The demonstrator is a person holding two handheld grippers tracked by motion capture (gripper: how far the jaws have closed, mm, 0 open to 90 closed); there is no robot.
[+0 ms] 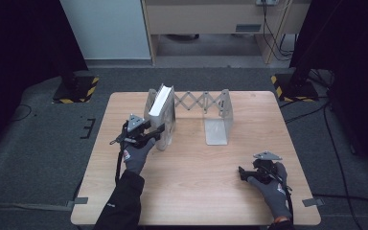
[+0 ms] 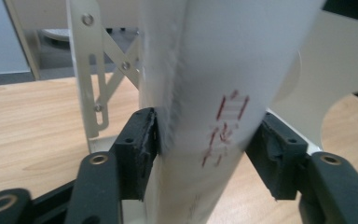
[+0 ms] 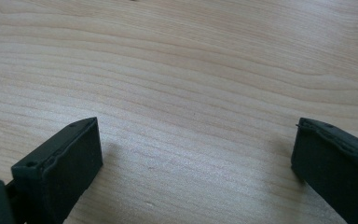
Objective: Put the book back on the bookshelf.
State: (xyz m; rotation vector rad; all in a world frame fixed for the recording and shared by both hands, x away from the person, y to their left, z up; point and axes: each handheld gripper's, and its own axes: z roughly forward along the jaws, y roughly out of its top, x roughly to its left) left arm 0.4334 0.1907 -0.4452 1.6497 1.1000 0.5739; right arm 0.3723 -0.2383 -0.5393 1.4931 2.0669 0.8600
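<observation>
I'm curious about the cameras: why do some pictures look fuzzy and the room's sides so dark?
High view: table lit, the room's sides nearly black. Left claw view: the white book sits too close, softly blurred. Right claw view: wood grain sharp, faint shadows beside each jaw.

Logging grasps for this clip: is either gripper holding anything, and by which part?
The left gripper clamps the white book across its spine edge, low down, at the bookend rack. The right gripper is open over bare table.

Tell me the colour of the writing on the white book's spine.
Red writing on the white book, clearest in the left gripper view.
</observation>
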